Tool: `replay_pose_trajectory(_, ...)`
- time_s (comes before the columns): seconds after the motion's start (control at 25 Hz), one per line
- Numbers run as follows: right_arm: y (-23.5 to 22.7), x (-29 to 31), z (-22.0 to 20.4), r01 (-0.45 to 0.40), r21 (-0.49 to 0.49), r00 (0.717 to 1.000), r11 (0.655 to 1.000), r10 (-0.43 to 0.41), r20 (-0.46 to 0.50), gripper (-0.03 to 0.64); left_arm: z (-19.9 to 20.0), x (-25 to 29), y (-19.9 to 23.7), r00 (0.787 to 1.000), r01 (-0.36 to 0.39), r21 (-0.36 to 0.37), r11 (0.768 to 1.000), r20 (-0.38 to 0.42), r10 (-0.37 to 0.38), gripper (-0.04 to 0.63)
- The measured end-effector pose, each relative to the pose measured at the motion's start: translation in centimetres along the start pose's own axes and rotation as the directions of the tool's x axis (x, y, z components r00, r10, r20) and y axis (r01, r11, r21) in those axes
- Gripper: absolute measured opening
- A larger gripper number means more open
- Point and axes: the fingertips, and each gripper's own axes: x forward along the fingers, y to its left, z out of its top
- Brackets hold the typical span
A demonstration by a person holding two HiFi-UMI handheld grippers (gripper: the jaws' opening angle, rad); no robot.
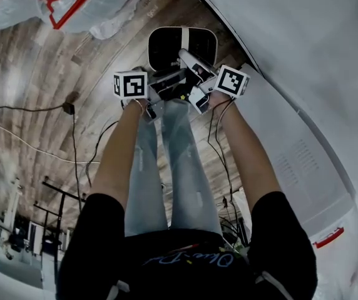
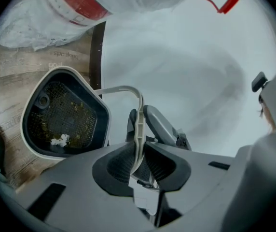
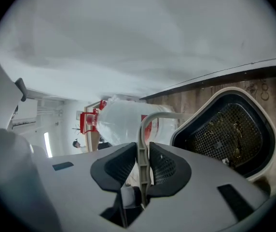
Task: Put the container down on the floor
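The container is a dark bin with a white rim, a mesh bottom holding bits of debris, and a thin white bail handle. It hangs over the wooden floor just ahead of the person's knees. My left gripper and right gripper meet at the handle. In the left gripper view the handle is pinched between the pads of the left gripper, with the container at the left. In the right gripper view the right gripper clamps the handle, and the container is at the right.
A big clear plastic bag with red print lies on the wooden floor at the far left. A white wall or cabinet runs along the right. Cables trail across the floor at the left. The person's legs are directly below.
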Motion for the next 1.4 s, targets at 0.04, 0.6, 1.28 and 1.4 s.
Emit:
replay_pose_trajectory(0.04,-0.3,-0.2,-0.2,0.014,-0.001,1.000,1.000,-0.014,-0.005,0.068,-0.3,0.1,0.1,1.000,-0.002,-0.005,1.000,0.003,0.002,0.049)
replay_pose_trajectory(0.6,-1.1,0.1,-3.7,0.132,-0.107,0.986,0.985,-0.142,-0.091,0.084,-2.5,-1.6,1.5,0.993,-0.096,0.020,0.995,-0.070,0.097,0.069)
replay_pose_trajectory(1.28,-0.8,1.7,-6.2,0.182,-0.296,0.936,0.938,-0.258,-0.241,0.124,-1.5,-4.4,2.9,0.986,-0.169,0.039,0.985,0.016,0.168,0.091)
replay_pose_trajectory(1.4,-0.8,2.2,-6.3,0.186,-0.332,0.928,0.925,-0.276,-0.250,0.134,-1.1,-5.0,3.3,0.981,-0.193,0.055,0.980,0.036,0.192,0.105)
